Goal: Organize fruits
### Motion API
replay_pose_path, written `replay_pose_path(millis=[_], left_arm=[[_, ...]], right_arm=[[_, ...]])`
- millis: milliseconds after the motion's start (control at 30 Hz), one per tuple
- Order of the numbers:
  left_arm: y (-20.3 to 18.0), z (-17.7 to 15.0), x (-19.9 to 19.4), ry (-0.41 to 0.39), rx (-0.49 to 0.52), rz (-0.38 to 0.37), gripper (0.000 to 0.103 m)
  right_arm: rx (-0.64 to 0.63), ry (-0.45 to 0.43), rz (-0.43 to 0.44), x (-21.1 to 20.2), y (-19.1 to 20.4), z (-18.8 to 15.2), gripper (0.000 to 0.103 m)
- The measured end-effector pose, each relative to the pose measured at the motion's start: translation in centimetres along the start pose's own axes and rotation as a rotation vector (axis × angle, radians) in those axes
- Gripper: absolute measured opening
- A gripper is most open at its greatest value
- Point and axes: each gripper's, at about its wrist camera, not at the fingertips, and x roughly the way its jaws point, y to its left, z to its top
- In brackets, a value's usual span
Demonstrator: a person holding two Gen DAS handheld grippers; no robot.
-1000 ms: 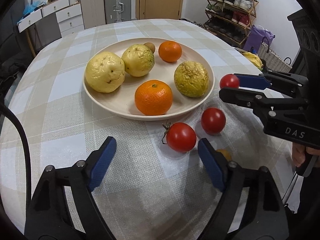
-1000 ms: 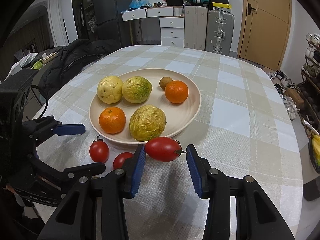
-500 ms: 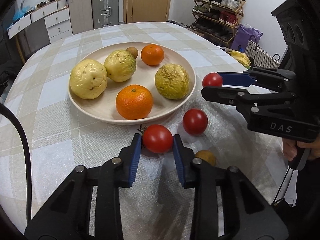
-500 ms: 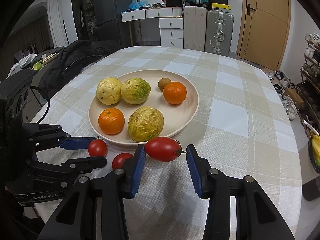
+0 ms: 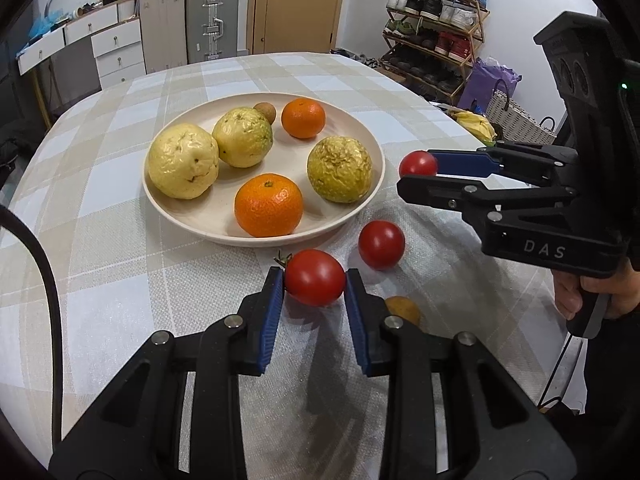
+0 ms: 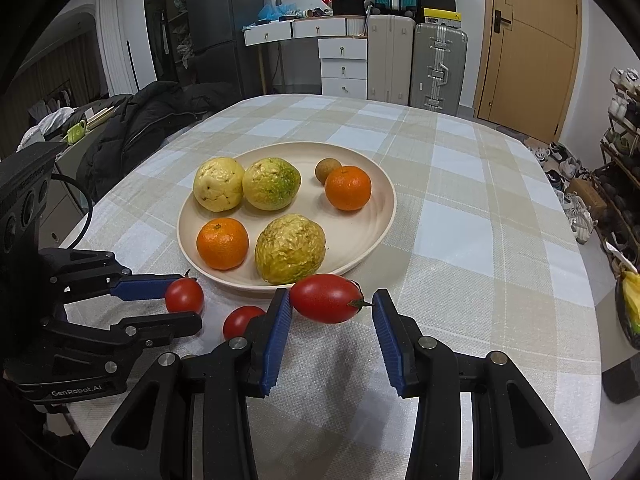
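Since a second ago the left gripper [image 5: 315, 294] has come forward and narrowed from wide open to a close bracket around a round tomato [image 5: 315, 277]; its blue pads [image 5: 272, 308] sit at the fruit's two sides, the left one touching near the stem, the right one at the skin, though a firm squeeze cannot be confirmed. From the right wrist view this tomato [image 6: 184, 295] sits between the same two fingers, low over the cloth near the plate's near-left rim. The right gripper [image 6: 331, 322] is hardly changed: it holds a longer tomato [image 6: 326, 298] with its left pad [image 6: 276, 330] against the fruit and the stem tip pointing at the right pad, a small gap showing there, so the jaws stand part open around it. That fruit hangs just in front of the plate [image 6: 360, 240] rim. In the left wrist view it shows as a red ball [image 5: 418, 164] at the tip of the right gripper, right of the plate.

On the checked cloth [image 5: 120, 280] a third tomato [image 5: 381, 244] lies loose between the two grippers, near the plate. A small brown fruit [image 5: 404, 309] lies just right of the left gripper's right finger. On the plate rest three yellow guavas, two oranges and one small brown fruit at the far side.
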Motion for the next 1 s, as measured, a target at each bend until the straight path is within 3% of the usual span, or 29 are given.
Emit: replay_pose_path(millis=[267, 400, 567, 1000], left_arm=[[0.2, 0.5, -2.3, -0.067, -0.015, -0.008, 0.028], [0.4, 0.8, -3.5, -0.118, -0.017, 0.045, 0.028], [0.5, 1.0, -4.8, -0.170, -0.018, 0.057, 0.028], [0.7, 1.6, -5.3, -0.210, -0.028, 0.070, 0.028]], right_arm=[[0.012, -0.026, 0.014, -0.5, -0.4, 0.2, 0.043], [0.013, -0.038, 0.020, -0.7, -0.4, 0.2, 0.043], [0.014, -0.055, 0.023, -0.9, -0.5, 0.3, 0.043], [0.029, -0.104, 0.033, -1.5, -0.6, 0.4, 0.043]])
